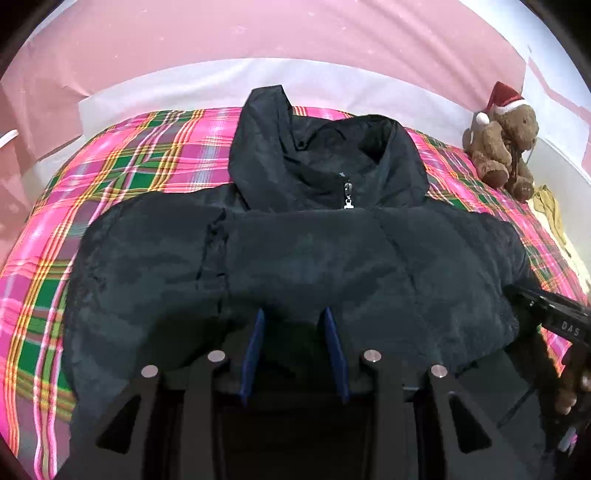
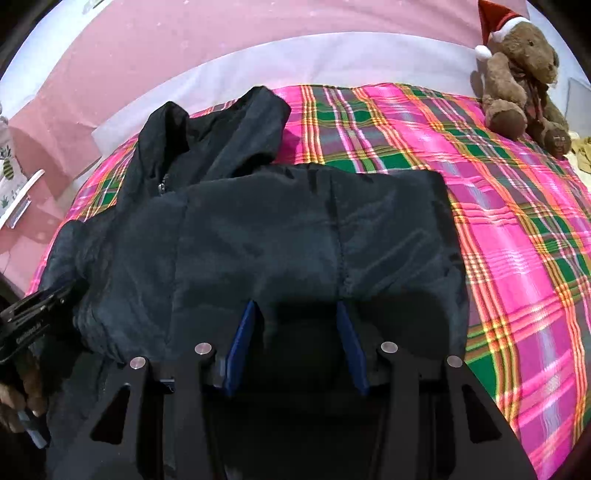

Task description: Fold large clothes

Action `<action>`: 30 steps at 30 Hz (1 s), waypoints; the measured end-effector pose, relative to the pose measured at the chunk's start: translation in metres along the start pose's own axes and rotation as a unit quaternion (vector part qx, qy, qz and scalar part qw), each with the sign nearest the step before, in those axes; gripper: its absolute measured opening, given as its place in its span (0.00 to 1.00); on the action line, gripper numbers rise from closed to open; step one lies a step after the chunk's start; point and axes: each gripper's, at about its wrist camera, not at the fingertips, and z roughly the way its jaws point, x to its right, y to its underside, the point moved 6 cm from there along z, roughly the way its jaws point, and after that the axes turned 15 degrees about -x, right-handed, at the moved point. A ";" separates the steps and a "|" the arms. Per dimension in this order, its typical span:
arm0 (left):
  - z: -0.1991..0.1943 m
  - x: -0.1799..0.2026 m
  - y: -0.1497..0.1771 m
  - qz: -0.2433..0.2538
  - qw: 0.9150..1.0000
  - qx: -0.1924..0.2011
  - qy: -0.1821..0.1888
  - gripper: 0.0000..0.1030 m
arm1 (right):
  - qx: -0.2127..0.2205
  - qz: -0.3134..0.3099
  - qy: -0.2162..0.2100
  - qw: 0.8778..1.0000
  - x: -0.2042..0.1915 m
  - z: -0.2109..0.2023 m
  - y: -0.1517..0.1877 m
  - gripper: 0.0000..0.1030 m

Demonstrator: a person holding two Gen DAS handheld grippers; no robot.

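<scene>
A large black hooded jacket (image 1: 295,254) lies on a pink plaid blanket (image 1: 122,170), hood toward the far side, its zipper pull (image 1: 347,195) showing at the collar. It also shows in the right wrist view (image 2: 280,236). My left gripper (image 1: 293,314) is open, its blue pads resting on the jacket's near edge, nothing between them. My right gripper (image 2: 295,306) is open too, over the near edge of the jacket's right part. The right gripper shows in the left wrist view (image 1: 554,314), and the left gripper in the right wrist view (image 2: 33,314).
A brown teddy bear (image 1: 506,147) with a Santa hat sits at the blanket's far right corner, also in the right wrist view (image 2: 524,77). A yellowish cloth (image 1: 550,206) lies beside it. A pink wall (image 1: 258,29) and white sheet (image 1: 184,85) lie beyond. The plaid blanket (image 2: 517,240) lies bare right of the jacket.
</scene>
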 end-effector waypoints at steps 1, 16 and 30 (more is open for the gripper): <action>-0.006 0.000 0.002 -0.003 1.000 0.002 0.004 0.35 | 0.002 0.003 0.001 1.000 0.000 -0.004 0.002 0.45; -0.121 0.015 0.060 -0.004 0.998 0.057 0.030 0.35 | 0.098 -0.008 0.029 0.995 -0.038 -0.139 0.056 0.45; -0.187 0.022 0.104 0.010 0.996 0.077 0.040 0.47 | 0.114 -0.038 0.007 0.993 -0.074 -0.196 0.102 0.45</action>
